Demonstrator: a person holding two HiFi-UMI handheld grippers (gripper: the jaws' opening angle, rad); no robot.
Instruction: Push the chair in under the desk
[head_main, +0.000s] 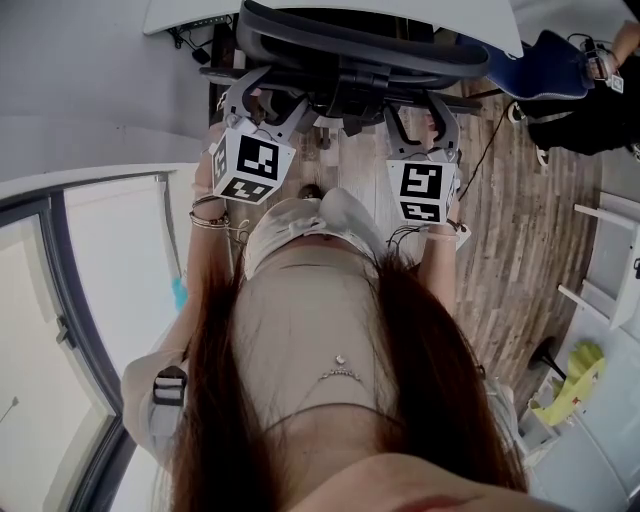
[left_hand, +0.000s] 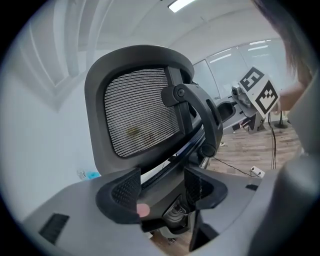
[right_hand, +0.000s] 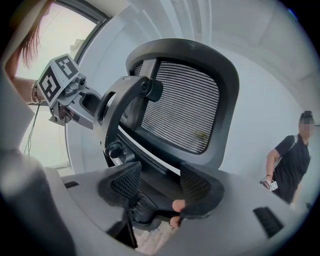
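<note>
The office chair stands on the wood-plank floor, partly beneath the edge of the white bench, with its back toward the operator. Its mesh headrest fills both gripper views.

Left claw: released, jaws apart, with a dark bar of the chair's rear frame crossing the gap.

Right claw: released likewise, jaws spread about the same frame.

Both claws sit side by side at the chair's back. A second person stands well apart on the right.

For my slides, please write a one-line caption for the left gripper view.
Left gripper, jaws apart, close behind a grey office chair with a mesh back.
</note>
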